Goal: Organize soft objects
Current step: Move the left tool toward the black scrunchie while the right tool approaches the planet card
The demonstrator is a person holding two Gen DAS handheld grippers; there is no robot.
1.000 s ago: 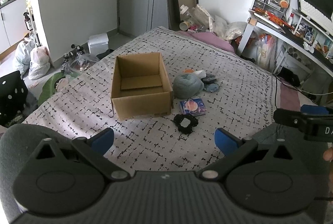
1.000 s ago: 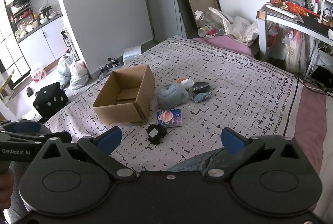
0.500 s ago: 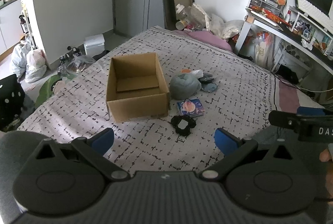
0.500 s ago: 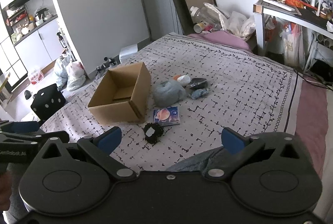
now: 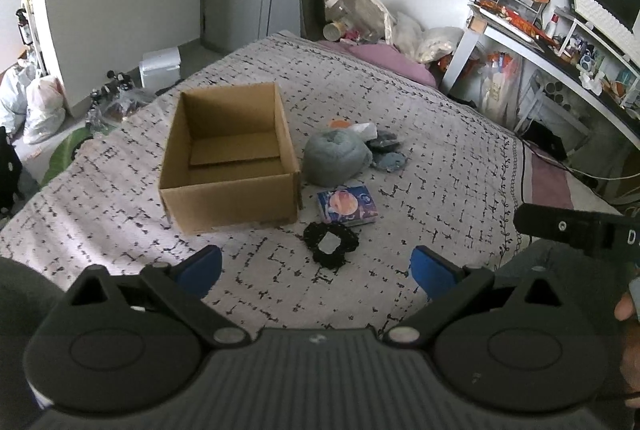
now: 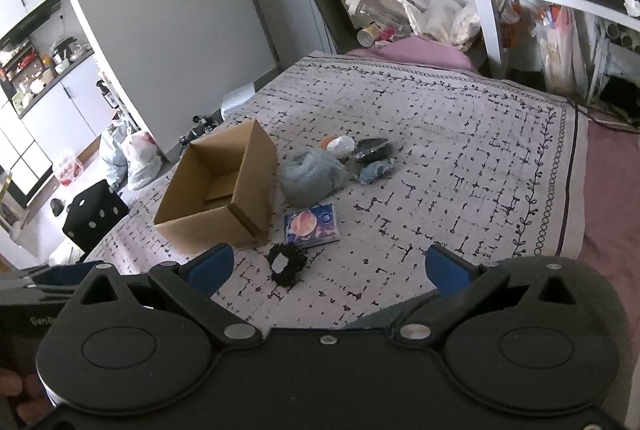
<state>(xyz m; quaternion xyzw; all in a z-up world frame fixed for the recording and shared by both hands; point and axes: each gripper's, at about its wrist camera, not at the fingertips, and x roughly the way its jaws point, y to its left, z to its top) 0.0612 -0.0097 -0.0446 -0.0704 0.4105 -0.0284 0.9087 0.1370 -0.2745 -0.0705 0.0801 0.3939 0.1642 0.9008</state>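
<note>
While both grippers hang above the near edge of the bed (image 5: 460, 158), their blue-tipped fingers (image 5: 202, 268) stand spread wide with nothing between them: the left gripper (image 5: 316, 270) and the right gripper (image 6: 326, 268) each hold only air. Taking the cardboard box (image 5: 230, 158) as the landmark, the nearest soft thing is a black scrunchie (image 5: 331, 244) (a pale tag or patch shows in its middle), lying flat on the patterned bedspread just beyond the fingers and near the box's front right corner, apart from it. Just behind the scrunchie, to the right of the box's front corner, lies a small flat packet (image 5: 347, 205) printed in blue with a peach-coloured round picture. Farther on, close beside the box's right wall, sits a rounded grey-blue bundle of soft cloth (image 5: 335, 158). To the right of that bundle and farther from the box are a small blue knitted piece (image 5: 391, 161) and a dark item (image 6: 372, 148) touching it, and at the far side of the group an orange-and-white thing (image 6: 338, 143), too small to make out. The box itself stands upright and open at the top, with a loose cardboard flap lying on its floor and no soft things inside
</note>
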